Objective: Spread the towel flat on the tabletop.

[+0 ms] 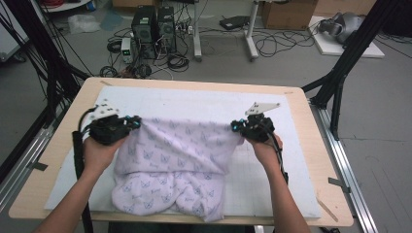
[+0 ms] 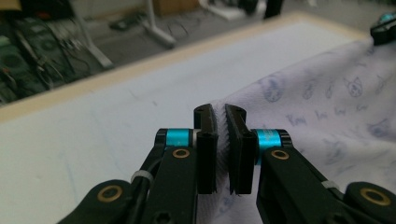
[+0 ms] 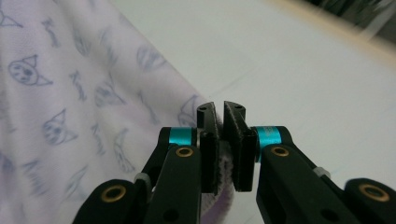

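A pale lilac cloth (image 1: 175, 165) printed with small cat faces lies rumpled on the white mat (image 1: 194, 99), its far edge stretched between my two grippers. My left gripper (image 1: 135, 121) is shut on the cloth's far left corner; in the left gripper view the fabric (image 2: 327, 102) is pinched between the jaws of the left gripper (image 2: 220, 112). My right gripper (image 1: 237, 125) is shut on the far right corner, and in the right gripper view the cloth (image 3: 70, 102) runs in between the jaws of the right gripper (image 3: 221, 109). Both corners are held a little above the mat.
The mat covers a wooden table (image 1: 311, 126) with bare rims at the sides. Beyond the far edge the floor holds computer towers (image 1: 153, 26), tangled cables and a table leg (image 1: 250, 29). Black frame struts (image 1: 340, 73) stand at both sides.
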`<action>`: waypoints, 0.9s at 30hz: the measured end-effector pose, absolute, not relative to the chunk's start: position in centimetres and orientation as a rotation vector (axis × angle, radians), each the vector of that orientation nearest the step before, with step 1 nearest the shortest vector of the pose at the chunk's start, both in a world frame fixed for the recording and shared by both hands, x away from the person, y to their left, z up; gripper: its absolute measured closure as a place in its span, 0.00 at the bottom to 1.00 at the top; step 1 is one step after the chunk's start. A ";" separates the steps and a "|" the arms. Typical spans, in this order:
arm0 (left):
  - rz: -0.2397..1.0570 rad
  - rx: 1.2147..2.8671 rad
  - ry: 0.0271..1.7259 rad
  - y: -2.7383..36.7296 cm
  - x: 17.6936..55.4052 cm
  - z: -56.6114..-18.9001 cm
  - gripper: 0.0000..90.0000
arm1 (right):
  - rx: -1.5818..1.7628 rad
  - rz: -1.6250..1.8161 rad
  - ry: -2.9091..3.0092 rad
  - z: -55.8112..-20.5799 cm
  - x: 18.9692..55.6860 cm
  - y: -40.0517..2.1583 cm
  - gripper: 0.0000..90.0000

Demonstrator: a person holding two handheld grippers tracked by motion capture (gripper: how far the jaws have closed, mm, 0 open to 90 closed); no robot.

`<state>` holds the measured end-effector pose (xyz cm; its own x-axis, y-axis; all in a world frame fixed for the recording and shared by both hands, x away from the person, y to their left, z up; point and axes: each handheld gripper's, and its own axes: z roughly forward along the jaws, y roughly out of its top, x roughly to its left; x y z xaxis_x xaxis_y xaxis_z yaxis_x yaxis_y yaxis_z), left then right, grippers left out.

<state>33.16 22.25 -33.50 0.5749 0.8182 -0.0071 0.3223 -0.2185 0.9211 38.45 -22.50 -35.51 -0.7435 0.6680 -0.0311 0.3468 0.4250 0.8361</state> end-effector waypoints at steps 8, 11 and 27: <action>0.474 1.929 1.068 22.8 33.5 -38.7 0.59 | 0.961 1.226 2.305 -36.4 39.3 -21.2 0.61; 0.446 1.987 1.059 23.1 32.8 -40.6 0.53 | 0.912 1.222 2.361 -38.3 37.7 -20.9 0.58; 0.288 2.161 0.821 23.3 27.9 -42.8 0.53 | 0.542 1.253 2.672 -43.5 28.7 -18.3 0.53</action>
